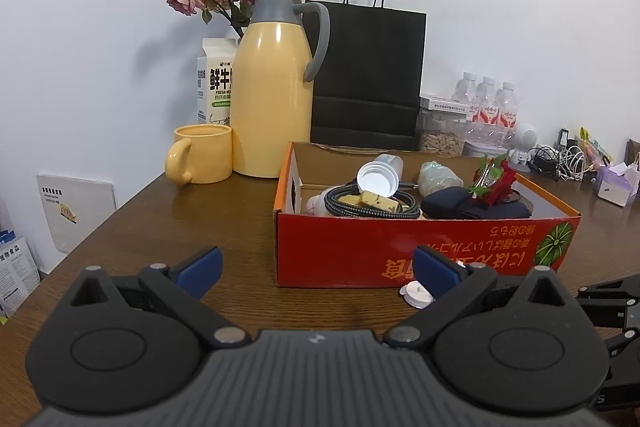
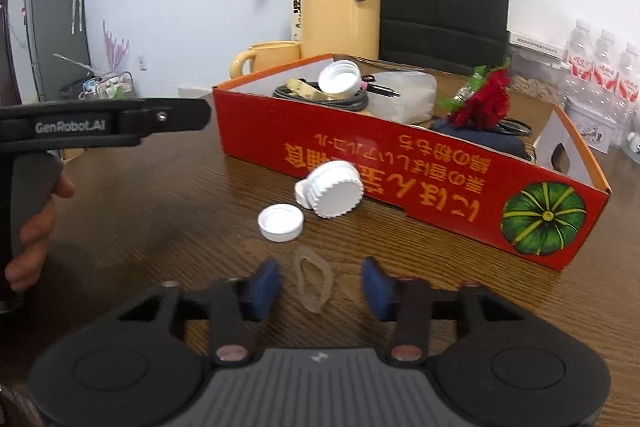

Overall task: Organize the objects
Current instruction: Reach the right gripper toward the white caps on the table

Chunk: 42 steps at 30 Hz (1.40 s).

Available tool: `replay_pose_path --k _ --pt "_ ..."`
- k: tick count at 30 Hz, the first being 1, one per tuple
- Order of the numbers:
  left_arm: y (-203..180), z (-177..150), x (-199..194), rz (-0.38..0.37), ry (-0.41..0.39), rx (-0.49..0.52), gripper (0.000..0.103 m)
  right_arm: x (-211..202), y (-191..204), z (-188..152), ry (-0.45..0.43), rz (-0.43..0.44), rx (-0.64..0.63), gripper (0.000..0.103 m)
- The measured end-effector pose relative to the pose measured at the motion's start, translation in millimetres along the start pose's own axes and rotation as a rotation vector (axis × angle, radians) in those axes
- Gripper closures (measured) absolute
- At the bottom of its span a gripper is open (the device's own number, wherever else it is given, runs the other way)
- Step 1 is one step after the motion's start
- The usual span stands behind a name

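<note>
A red cardboard box (image 1: pixel 360 247) (image 2: pixel 400 155) stands on the brown table and holds a coiled cable (image 1: pixel 360 205), a white bottle (image 1: pixel 380 177), a dark pouch (image 1: pixel 448 205) and a red flower (image 2: pixel 488 99). On the table before the box lie a large ridged white cap (image 2: pixel 332 193) and a small flat white cap (image 2: pixel 280 223). A translucent ring (image 2: pixel 316 307) lies flat between the blue pads of my right gripper (image 2: pixel 320 285), and neither pad touches it. My left gripper (image 1: pixel 318 273) is open wide over bare table near the box front, with a white cap (image 1: pixel 416 295) by its right pad.
Behind the box stand a yellow thermos jug (image 1: pixel 272 87), a yellow mug (image 1: pixel 200 155), a milk carton (image 1: pixel 214 83), a black paper bag (image 1: pixel 368 75), dried roses and water bottles (image 1: pixel 488 103). A hand (image 2: pixel 36 227) grips the left tool's handle at the left edge of the right wrist view.
</note>
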State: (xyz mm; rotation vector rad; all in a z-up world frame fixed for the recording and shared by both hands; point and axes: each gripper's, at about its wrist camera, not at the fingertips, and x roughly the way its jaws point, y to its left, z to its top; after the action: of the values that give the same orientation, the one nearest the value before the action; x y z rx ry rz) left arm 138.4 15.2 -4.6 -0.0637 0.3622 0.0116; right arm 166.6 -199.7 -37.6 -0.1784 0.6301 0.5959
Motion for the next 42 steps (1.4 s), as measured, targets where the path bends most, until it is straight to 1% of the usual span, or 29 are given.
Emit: replay_pose_path --k 1,2,3,4,5,6,16,21,25,30,34,38,42 --pt "0 0 0 0.000 0.000 0.000 0.000 0 1 0 0.000 -0.004 -0.001 0.062" --pt "0 0 0 0.001 0.001 0.000 0.000 1 2 1 -0.001 -0.007 -0.002 0.066" --pt "0 0 0 0.000 0.001 0.000 0.000 1 2 1 -0.002 -0.004 -0.003 0.075" --pt "0 0 0 0.001 0.003 0.001 0.000 1 3 1 -0.003 -0.002 -0.006 0.080" --pt "0 0 0 0.002 0.005 0.002 0.000 0 4 1 -0.004 0.000 -0.010 0.088" --pt "0 0 1 0.003 0.007 0.004 0.000 0 5 1 -0.005 0.002 -0.016 0.091" --pt "-1 -2 9 0.019 0.044 0.011 0.000 0 10 2 -0.008 -0.008 -0.044 0.098" --pt "-3 -4 13 0.031 0.055 0.019 0.000 -6 11 1 -0.043 -0.011 -0.046 0.099" --pt "-5 -5 14 0.036 0.057 0.026 0.000 -14 6 -1 -0.094 -0.029 -0.020 0.099" --pt "-8 -7 16 0.049 0.063 0.042 0.000 -22 -6 0 -0.142 -0.088 0.023 0.099" --pt "-11 -7 18 0.048 0.066 0.051 0.000 -32 -20 1 -0.197 -0.133 0.074 0.099" --pt "-19 -8 20 0.036 0.064 0.073 0.000 -38 -36 1 -0.224 -0.162 0.124 0.099" --pt "-37 -8 25 0.015 0.066 0.095 0.000 -38 -45 -1 -0.234 -0.175 0.158 0.099"
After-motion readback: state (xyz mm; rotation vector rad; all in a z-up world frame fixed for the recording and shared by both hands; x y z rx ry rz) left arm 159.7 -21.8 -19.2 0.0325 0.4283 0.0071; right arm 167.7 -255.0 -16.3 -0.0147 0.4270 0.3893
